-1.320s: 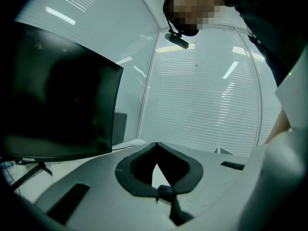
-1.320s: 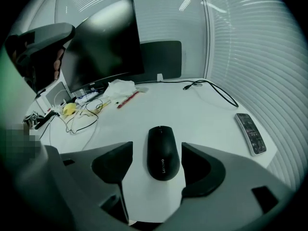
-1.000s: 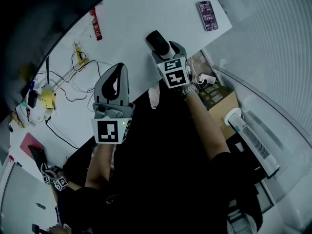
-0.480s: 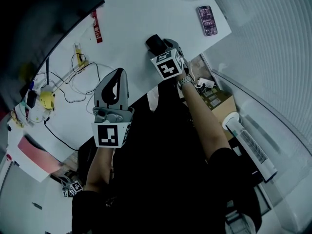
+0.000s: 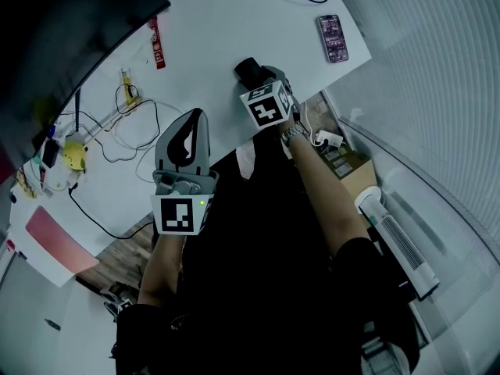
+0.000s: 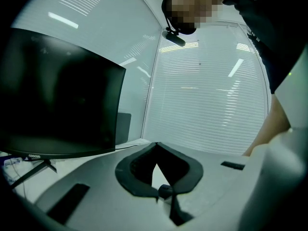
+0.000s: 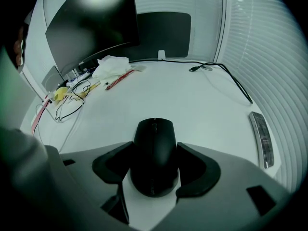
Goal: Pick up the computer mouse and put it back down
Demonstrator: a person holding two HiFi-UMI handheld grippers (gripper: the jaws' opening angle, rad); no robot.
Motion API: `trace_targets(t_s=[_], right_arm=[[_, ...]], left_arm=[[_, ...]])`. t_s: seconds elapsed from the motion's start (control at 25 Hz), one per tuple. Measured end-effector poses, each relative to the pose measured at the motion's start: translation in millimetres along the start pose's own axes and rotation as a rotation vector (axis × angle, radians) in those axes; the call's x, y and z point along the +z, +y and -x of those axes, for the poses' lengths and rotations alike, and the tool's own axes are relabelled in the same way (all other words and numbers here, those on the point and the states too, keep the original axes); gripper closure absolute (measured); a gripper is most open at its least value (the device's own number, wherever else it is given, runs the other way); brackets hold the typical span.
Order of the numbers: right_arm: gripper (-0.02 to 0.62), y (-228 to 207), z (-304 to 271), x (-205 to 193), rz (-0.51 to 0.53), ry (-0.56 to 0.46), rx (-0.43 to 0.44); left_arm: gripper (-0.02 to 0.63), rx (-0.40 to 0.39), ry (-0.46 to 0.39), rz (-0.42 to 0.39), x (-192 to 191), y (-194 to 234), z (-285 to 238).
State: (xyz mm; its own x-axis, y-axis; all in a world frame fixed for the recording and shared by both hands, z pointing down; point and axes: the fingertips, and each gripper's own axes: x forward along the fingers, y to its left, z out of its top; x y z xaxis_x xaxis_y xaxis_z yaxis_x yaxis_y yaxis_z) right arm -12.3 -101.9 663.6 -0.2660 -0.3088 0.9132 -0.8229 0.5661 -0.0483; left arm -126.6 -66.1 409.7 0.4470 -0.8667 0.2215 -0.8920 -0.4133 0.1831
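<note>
The black computer mouse lies near the front edge of the white table. My right gripper is shut on it. In the right gripper view the two dark pads press the sides of the mouse, whose front half sticks out beyond the right gripper. My left gripper hangs over the table's front edge to the left, well apart from the mouse. In the left gripper view the left gripper is shut, its tips meeting with nothing between them.
A phone lies at the table's right corner. A dark monitor fills the far left. Tangled cables, a red strip and a pink pad lie to the left. A cardboard box and white tower fan stand on the floor.
My right gripper has tilted and pushed a little further forward over the mouse, which keeps to nearly the same spot. The left gripper has hardly moved.
</note>
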Motion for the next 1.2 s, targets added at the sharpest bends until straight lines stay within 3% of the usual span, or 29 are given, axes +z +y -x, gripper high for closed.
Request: trace_targets(t_s=[0.36,1.2], right_arm=[[0.308,-9,9,-9,0.001,0.008,0.02],[0.308,-37,90,8,0.012,-0.187,0.092]], left_arm=[[0.6,0.055,0.008,0.012,-5,-5,4],[0.6,0.194,-0.054,0.016,0,-58,14]])
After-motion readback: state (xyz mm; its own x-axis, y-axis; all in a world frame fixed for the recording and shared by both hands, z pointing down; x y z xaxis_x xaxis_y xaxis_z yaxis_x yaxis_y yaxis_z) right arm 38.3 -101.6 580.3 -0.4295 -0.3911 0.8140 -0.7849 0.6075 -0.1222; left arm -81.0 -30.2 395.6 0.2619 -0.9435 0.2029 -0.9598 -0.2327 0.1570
